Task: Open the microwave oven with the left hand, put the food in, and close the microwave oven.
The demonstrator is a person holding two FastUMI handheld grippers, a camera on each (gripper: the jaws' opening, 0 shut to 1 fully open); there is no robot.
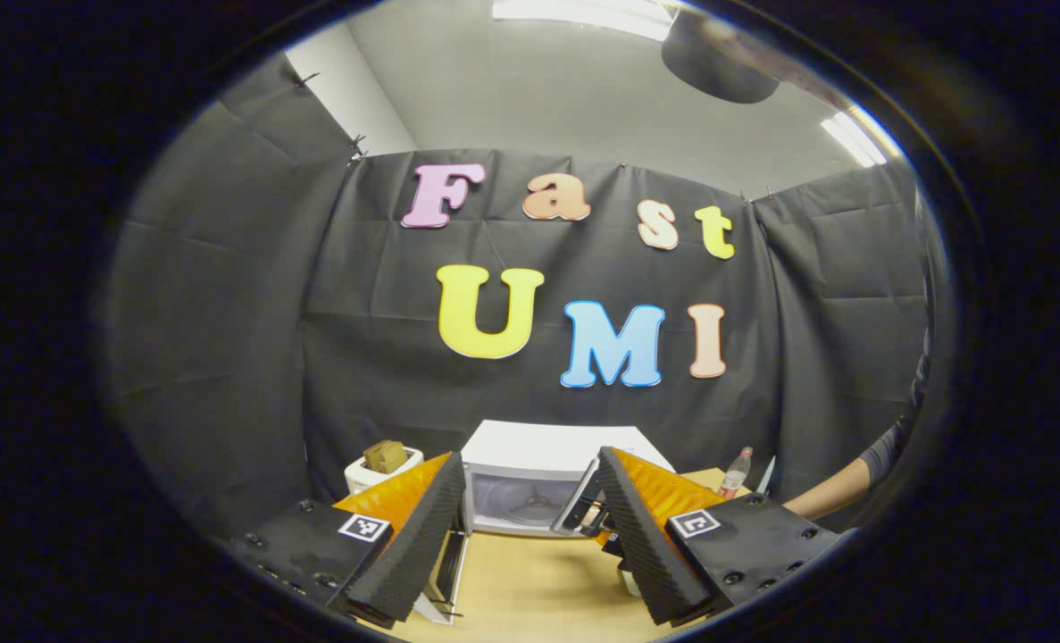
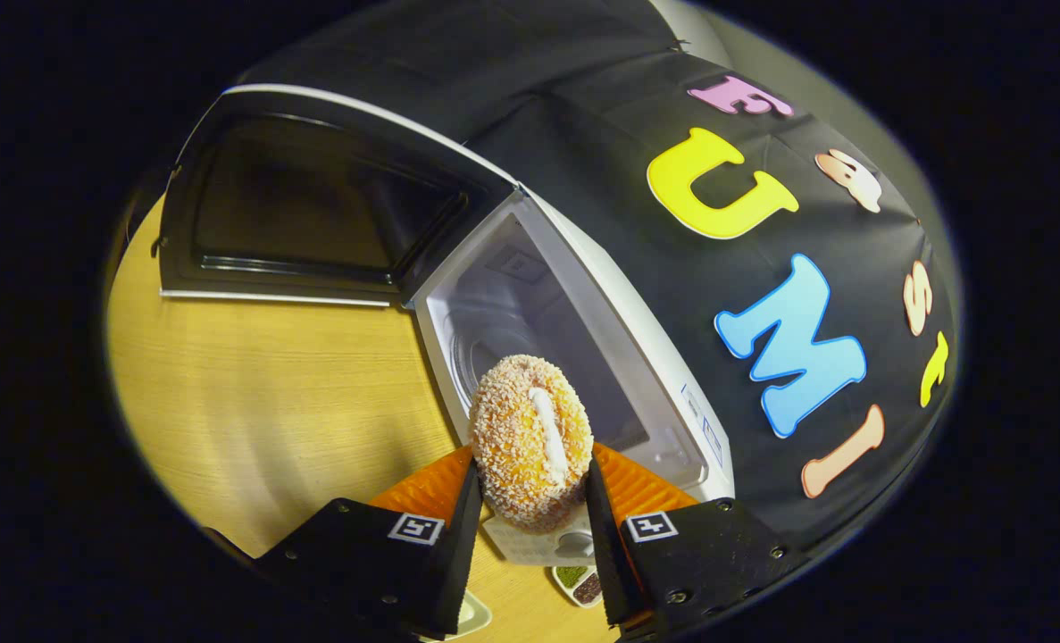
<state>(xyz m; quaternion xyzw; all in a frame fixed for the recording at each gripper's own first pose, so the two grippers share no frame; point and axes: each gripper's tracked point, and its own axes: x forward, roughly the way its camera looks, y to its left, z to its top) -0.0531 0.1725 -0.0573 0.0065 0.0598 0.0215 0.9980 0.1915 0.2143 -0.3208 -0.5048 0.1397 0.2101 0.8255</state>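
right hand-held gripper [image 2: 531, 500] pinches the food [image 2: 530, 439], a crumb-coated bun with a cream line, on its two sides just in front of the open microwave [image 2: 583, 295], door [image 2: 297, 205] swung wide over the table [image 2: 253, 402]. left hand-held gripper [image 1: 530, 527] is spread and holds nothing, well back from the microwave [image 1: 538, 469], facing it. the food looks light, soft and crumbly, so it likely squashes or sheds under a hard squeeze; a gentle grip across the sides, as now, seems best, away from the cream.
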